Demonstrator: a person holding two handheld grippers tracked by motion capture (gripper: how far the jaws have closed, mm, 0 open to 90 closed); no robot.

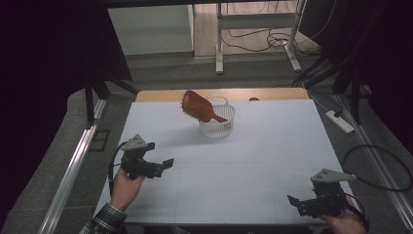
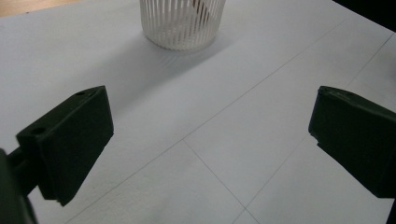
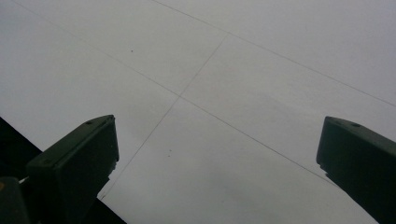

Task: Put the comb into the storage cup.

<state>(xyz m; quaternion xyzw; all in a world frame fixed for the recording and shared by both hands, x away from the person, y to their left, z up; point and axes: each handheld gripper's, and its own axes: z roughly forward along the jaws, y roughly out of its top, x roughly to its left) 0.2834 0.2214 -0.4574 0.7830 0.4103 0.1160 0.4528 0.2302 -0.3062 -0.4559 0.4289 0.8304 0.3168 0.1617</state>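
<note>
You worked at a white-topped bench [image 1: 272, 161] with a wooden edge at twelve o'clock. Beyond it lay grey floor [image 1: 160, 73], a white metal frame [image 1: 219, 44] and loose cables [image 1: 258, 39]. Dark curtains [image 1: 48, 48] hung at ten o'clock; light was dim.

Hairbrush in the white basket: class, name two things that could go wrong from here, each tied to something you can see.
1. The hairbrush stands handle-down in the small white basket, its wide head leaning out over the rim to the left. That top-heavy load might tip the basket if nudged.
2. Both the left gripper and the right gripper are open and empty. A pull on the head alone may drag the light basket along.
</note>
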